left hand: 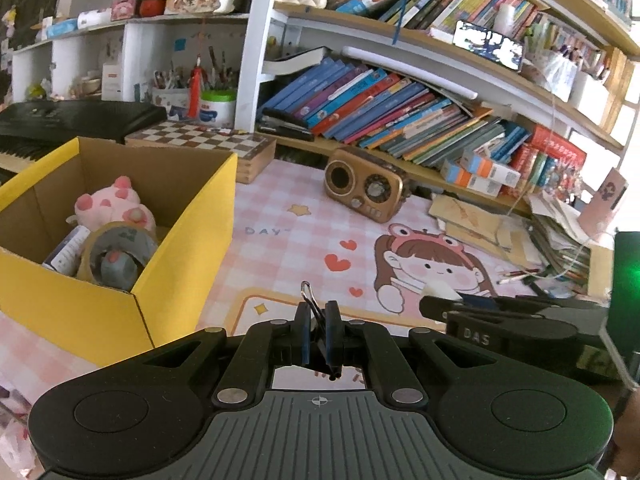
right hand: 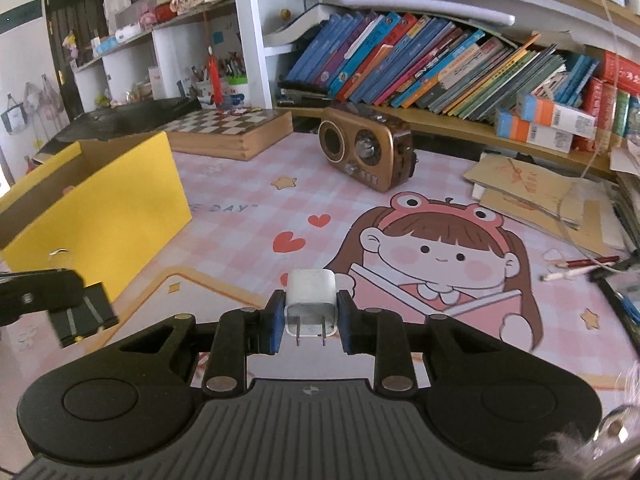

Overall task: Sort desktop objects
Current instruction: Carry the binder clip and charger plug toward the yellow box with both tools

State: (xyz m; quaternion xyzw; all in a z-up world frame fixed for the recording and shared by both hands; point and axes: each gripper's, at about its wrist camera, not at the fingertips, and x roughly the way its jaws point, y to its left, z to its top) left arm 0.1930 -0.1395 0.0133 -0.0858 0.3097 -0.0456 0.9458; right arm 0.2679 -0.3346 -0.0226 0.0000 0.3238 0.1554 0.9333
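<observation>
left tongs [left hand: 318, 330] clenched on a black binder clip [left hand: 316, 320], blue pads nearly meeting with the clip body pinched between them. its wire loop sticks up and forward past the tips, so the clip's long axis runs roughly along the tongs' own line, loop end away from the hand.

right tongs [right hand: 310, 316] clenched on a white charger plug [right hand: 309, 296]. the block is held by its 2 side faces, clear of the bench [right hand: 248, 184]. its 2 metal prongs point back toward the hand and a little down; the rounded end points forward, out over the pink checked mat. long axis again about in line with the tongs.

the relation that matters: the yellow cardboard box [left hand: 188, 216] lies to the left and forward of both tongs. from the left wrist view it is just beside the left tongs, open top in sight, with a pink plush toy [left hand: 114, 204], a tape roll [left hand: 120, 254] and some small packet already in it. from the right wrist view the same box sits well off to the left, with the left tongs between it and the plug. so the left hand is plainly the nearer to the box.

judgement: both loads look bound for the box. clip likely goes in first; the plug must cross leftward over the box's near wall, which it would need to clear.

the retro radio [right hand: 364, 148] and chessboard box [right hand: 236, 128] stand further back, well apart from both tongs.
</observation>
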